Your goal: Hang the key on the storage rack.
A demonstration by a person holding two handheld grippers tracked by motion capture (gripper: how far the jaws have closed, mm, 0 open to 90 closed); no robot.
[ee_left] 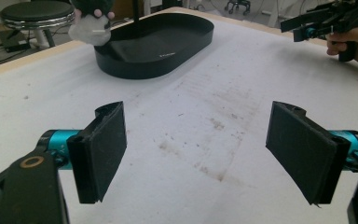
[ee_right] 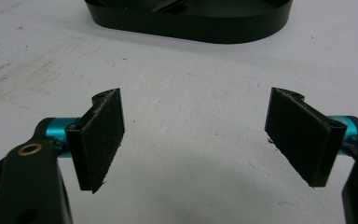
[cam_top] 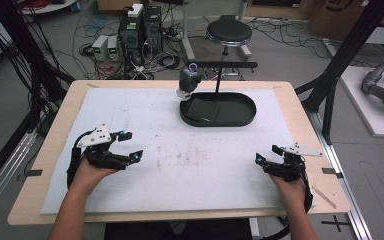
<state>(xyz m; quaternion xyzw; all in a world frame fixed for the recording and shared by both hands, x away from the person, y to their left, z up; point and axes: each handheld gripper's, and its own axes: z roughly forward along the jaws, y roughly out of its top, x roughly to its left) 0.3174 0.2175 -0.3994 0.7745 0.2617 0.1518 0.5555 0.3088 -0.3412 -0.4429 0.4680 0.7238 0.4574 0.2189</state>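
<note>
1. Both tongs gape wide with nothing between their jaws: left tongs (cam_top: 130, 146) near the tabletop's (cam_top: 60, 120) left edge, right tongs (cam_top: 266, 153) near its right edge.
2. Black oval tray (cam_top: 219, 120) sits at the far edge, well apart from both.
3. Small stuffed toy (cam_top: 189, 82) hangs at the tray's left end.

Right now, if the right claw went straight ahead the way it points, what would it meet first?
Probably the black tray: past the open right claw lies only bare white mat before the tray's wall, though depth is unclear.
</note>
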